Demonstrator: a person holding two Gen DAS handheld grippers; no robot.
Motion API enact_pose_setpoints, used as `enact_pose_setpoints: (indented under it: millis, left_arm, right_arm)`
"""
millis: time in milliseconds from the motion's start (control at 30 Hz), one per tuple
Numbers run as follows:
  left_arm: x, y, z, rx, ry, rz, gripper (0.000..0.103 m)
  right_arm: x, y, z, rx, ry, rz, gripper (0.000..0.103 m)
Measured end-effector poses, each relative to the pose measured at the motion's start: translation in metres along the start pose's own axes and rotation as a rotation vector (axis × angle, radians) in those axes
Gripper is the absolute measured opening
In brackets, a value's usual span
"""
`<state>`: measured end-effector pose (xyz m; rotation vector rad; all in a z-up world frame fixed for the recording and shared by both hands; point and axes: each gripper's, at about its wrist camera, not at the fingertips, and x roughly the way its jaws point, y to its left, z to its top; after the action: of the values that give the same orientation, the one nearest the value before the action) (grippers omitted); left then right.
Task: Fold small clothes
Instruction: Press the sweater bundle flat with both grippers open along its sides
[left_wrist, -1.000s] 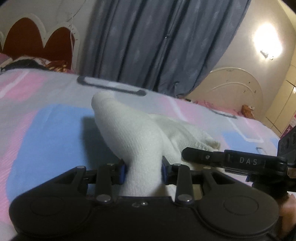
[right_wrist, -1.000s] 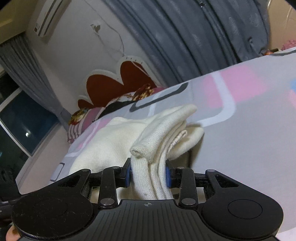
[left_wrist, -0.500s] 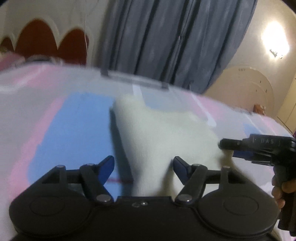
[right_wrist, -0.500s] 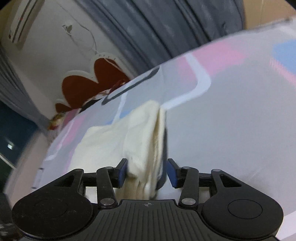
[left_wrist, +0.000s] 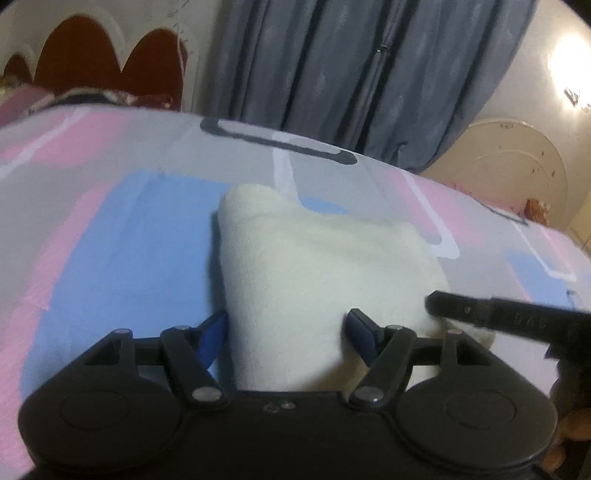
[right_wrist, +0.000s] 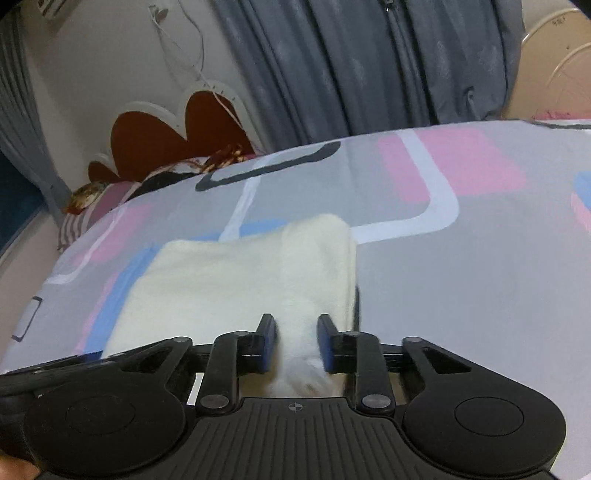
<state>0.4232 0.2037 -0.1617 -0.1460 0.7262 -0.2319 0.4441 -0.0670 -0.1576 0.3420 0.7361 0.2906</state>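
1. The cream cloth (left_wrist: 325, 266) lies folded on the bed (left_wrist: 110, 236), over the blue and grey patches of the sheet, and both tools sit at its near edge, at six o'clock.
2. Left tool (left_wrist: 286, 328): jaws spread wide, the cloth lies between them, but the blue pads look clear of it, so it grips nothing.
3. Right tool (right_wrist: 297, 343): jaws closing, and the cloth's near right corner sits between them, the pads look right against it. It reads as a pinch on that corner.
4. My read of the step: a fold has just been laid down, the left side is let go, and the right is either tidying or taking a new hold.
5. Next move, as I judge it: the left needs a fresh grip on its own corner, then both lift together and carry the near edge towards twelve o'clock, keeping the layers stacked.
6. Edges: the cloth's far edge is at twelve o'clock, its right edge runs from one towards five in the right view, and a loose flap shows there.
7. Room: open sheet at three o'clock and beyond twelve; the pillows (right_wrist: 110, 192) at ten are well apart.
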Motion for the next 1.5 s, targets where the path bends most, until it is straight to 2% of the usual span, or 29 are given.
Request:
enact_pose_setpoints:
  millis: [100,200,367,433,500,600,767,967,1100,1200,1300,1500]
  left_arm:
    - [-0.012,-0.004,0.000,0.020,0.000,0.012,0.068]
    - [-0.026,-0.006,-0.001,0.030,-0.001,-0.005,0.068]
    - [-0.048,-0.017,-0.016,0.097,0.017,-0.011,0.068]
    - [-0.044,-0.023,-0.026,0.132,0.046,0.005,0.070]
    - [-0.034,-0.026,-0.038,0.154,0.087,0.022,0.069]
    - [-0.030,-0.025,-0.045,0.154,0.081,0.039,0.075]
    - [-0.031,-0.027,-0.045,0.168,0.075,0.056,0.080]
    - [-0.026,-0.030,-0.043,0.163,0.088,0.072,0.092]
    - [-0.023,-0.027,-0.042,0.141,0.106,0.085,0.102]
    - [-0.021,-0.022,-0.041,0.100,0.123,0.077,0.103]
    - [-0.020,-0.022,-0.040,0.073,0.136,0.103,0.103]
    - [-0.022,-0.026,-0.043,0.058,0.114,0.141,0.103]
  right_arm:
    - [-0.015,0.000,0.000,0.010,-0.023,0.004,0.025]
    - [-0.040,0.006,-0.002,0.018,-0.053,0.033,0.025]
    - [-0.072,0.022,-0.025,-0.019,-0.044,0.040,0.025]
    - [-0.076,0.024,-0.039,-0.012,-0.021,0.030,0.025]
    - [-0.070,0.022,-0.054,-0.018,0.022,-0.016,0.025]
    - [-0.058,0.014,-0.069,0.003,0.081,-0.065,0.025]
    - [-0.076,0.018,-0.072,0.000,0.048,-0.058,0.025]
    - [-0.069,0.017,-0.083,0.001,0.084,-0.088,0.025]
    - [-0.068,0.013,-0.085,0.016,0.082,-0.079,0.025]
    - [-0.067,0.008,-0.086,0.037,0.078,-0.064,0.025]
    - [-0.067,0.006,-0.087,0.039,0.074,-0.053,0.026]
    - [-0.070,0.002,-0.086,0.039,0.079,-0.034,0.026]
